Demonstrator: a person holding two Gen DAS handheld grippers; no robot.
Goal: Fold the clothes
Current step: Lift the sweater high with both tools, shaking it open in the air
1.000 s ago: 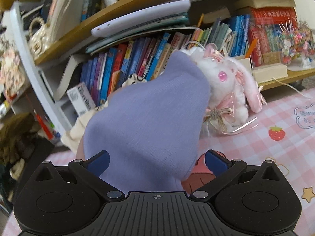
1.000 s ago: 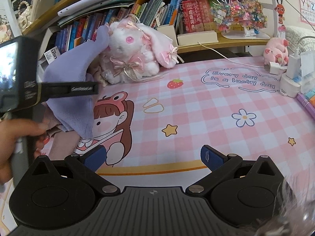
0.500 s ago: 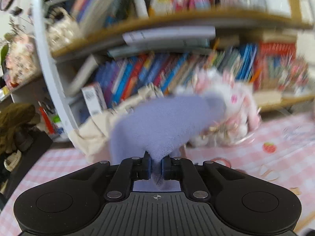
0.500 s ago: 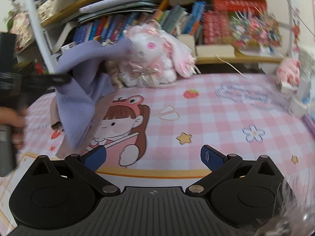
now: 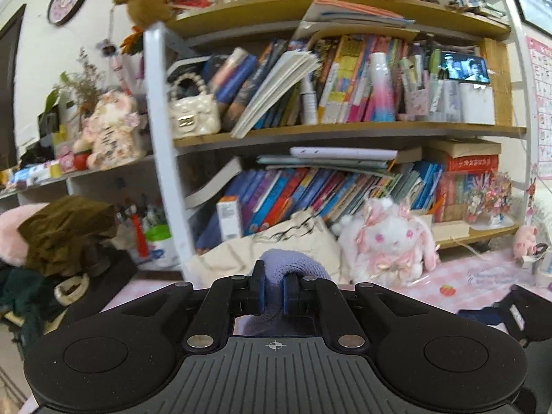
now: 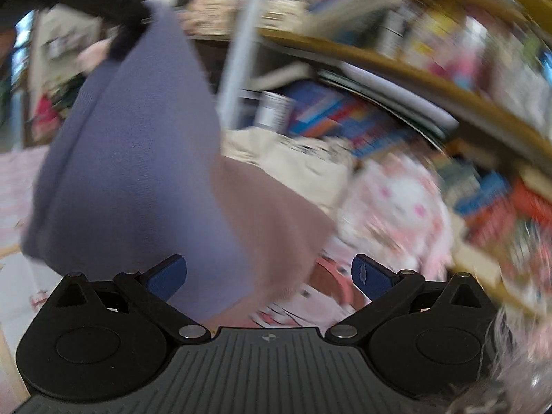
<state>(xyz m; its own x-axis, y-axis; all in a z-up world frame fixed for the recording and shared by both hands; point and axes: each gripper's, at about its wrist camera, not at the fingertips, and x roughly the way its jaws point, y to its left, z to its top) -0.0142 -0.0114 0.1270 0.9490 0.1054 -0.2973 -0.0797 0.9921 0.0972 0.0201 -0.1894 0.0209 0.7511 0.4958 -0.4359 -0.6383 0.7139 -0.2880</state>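
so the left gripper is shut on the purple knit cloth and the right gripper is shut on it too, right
Not quite. The left gripper is shut on the purple knit cloth, as the left wrist view shows. But the right gripper is open: in the right wrist view its blue fingertips stand wide apart, gripping nothing, with the cloth hanging in front.

The lilac garment [image 6: 131, 158] is a soft, matt, fine-knit cloth. The left gripper [image 5: 272, 288] looks like matt black plastic with ribbed housing and shiny metal rivets. Far behind, the shelves [image 5: 345, 131] look wooden, their post [image 5: 162, 158] smooth and white; the rabbit toy [image 5: 386, 245] is fluffy plush.
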